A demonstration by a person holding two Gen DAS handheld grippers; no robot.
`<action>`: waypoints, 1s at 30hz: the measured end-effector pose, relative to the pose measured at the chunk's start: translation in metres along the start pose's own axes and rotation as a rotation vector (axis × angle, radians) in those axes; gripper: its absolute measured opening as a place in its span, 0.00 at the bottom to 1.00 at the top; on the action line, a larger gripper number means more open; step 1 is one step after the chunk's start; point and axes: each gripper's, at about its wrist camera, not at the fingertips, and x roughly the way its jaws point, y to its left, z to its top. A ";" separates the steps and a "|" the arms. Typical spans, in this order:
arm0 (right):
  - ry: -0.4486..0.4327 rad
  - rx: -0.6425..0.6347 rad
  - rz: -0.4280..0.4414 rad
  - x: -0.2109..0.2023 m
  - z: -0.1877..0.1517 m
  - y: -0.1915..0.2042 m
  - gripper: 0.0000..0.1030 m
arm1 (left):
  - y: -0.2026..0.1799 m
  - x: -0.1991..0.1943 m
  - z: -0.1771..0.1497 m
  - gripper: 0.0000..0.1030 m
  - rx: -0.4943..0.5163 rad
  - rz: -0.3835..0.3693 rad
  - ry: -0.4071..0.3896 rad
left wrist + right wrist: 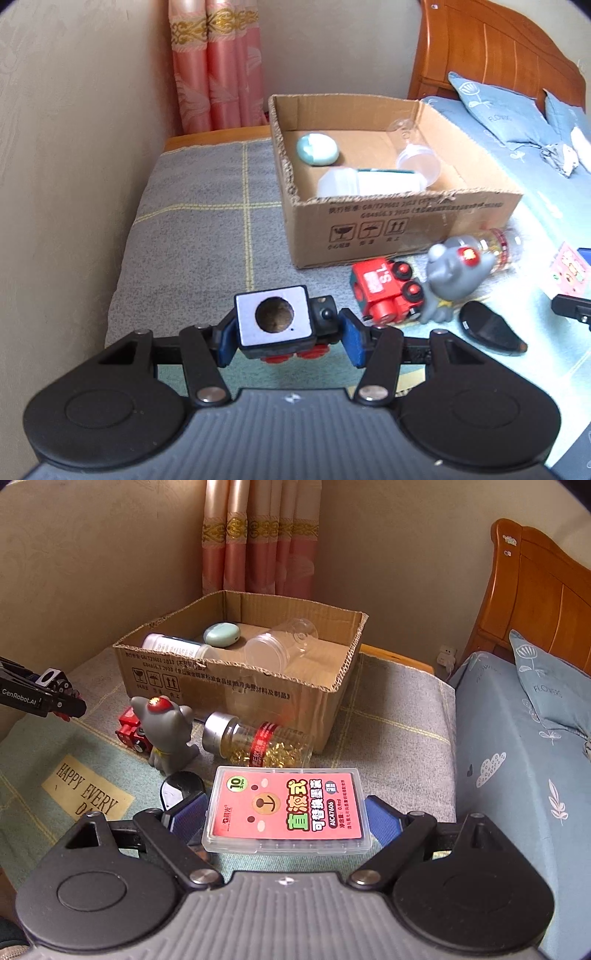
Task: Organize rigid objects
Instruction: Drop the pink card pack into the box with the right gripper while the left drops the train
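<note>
My left gripper (286,338) is shut on a black toy train car (275,319) with a grey top and red wheels, held above the grey blanket. My right gripper (284,818) is shut on a clear flat case with a pink label (284,808). An open cardboard box (402,218) holds a teal oval case (317,148), a white bottle (369,182) and a clear jar (419,160). In front of the box lie a red toy train (384,291), a grey animal figure (450,273), a bottle of yellow capsules (258,744) and a black oval object (491,326).
A beige wall (74,166) runs along the left. A pink curtain (218,66) hangs behind the box. A bed with blue bedding (517,746) and a wooden headboard (539,594) is on the right. The left gripper also shows in the right wrist view (55,698).
</note>
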 end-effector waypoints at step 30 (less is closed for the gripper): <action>-0.147 -0.120 0.068 0.013 0.093 0.003 0.91 | -0.038 -0.007 0.091 0.97 0.086 -0.036 -0.194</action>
